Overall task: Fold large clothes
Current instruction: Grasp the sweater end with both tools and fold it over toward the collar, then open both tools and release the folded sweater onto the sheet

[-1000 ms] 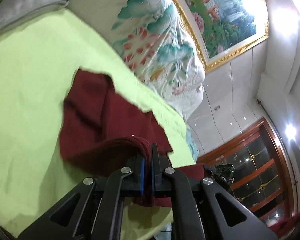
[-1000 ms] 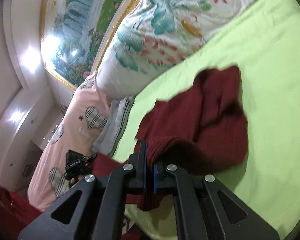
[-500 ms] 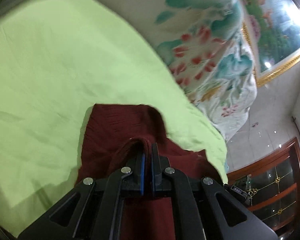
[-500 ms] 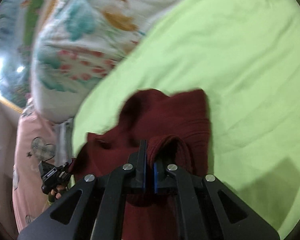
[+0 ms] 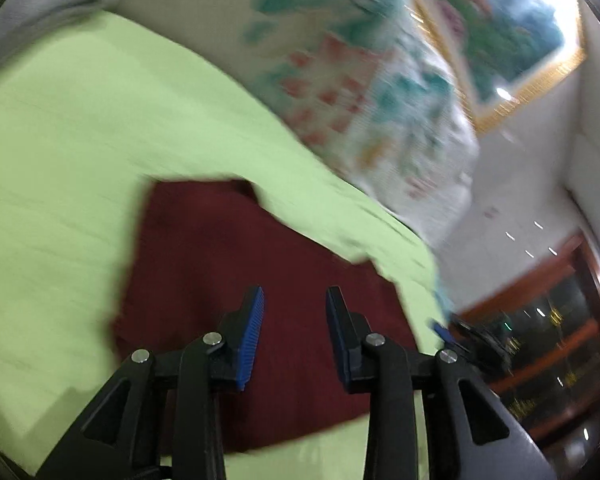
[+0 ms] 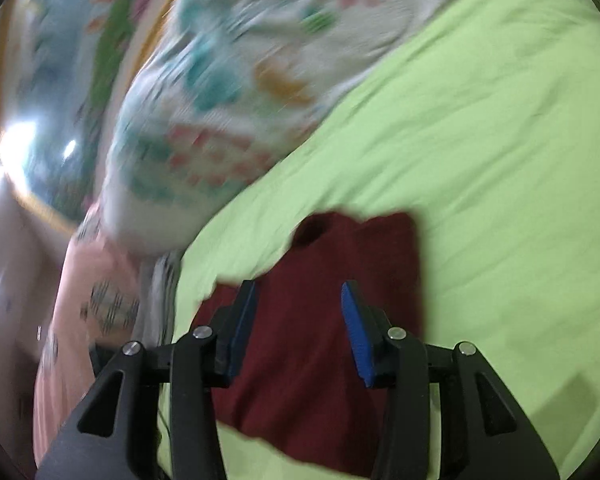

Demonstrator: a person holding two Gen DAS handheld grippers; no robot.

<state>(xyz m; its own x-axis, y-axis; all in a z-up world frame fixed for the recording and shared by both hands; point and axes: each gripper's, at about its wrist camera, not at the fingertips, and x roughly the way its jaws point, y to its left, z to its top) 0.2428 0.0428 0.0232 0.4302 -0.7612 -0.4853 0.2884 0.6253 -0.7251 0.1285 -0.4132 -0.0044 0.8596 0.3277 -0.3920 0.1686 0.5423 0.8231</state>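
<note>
Left wrist view: no brand, label or readable writing anywhere; whole frame motion-blurred. Left gripper (image 5: 295,300) at 6 o'clock, jaws parted and opening; blue pads (image 5: 252,336) stand clear of the cloth, nothing clamped. Dark red garment (image 5: 228,280) lies on the light green sheet (image 5: 60,152), spread from centre toward 6 o'clock, seen through the gap between the fingers; whether the fingertips brush its surface cannot be told in this blur. Floral quilt (image 5: 340,72) at 1 o'clock; gold-framed painting (image 5: 512,36) at 2 o'clock; wooden cabinet (image 5: 560,340) at 4 o'clock. Versus a second ago: jaws were then pinched on a raised fold of the garment; that fold is now released and the cloth lies flatter.

Right wrist view: no legible text either; heavy blur. Right gripper (image 6: 299,300) at 6 o'clock, jaws apart and opening, somewhat wider than the left; pads (image 6: 356,332) bare, gripping nothing. Dark red garment (image 6: 340,320) lies beneath and between the fingers, centre to 6 o'clock, on the light green sheet (image 6: 500,160). Floral quilt (image 6: 240,92) at 11 o'clock; pink bedding (image 6: 72,308) at 8 o'clock. Versus a second ago: the pinched fold has dropped out of the jaws; garment looks more compact.
</note>
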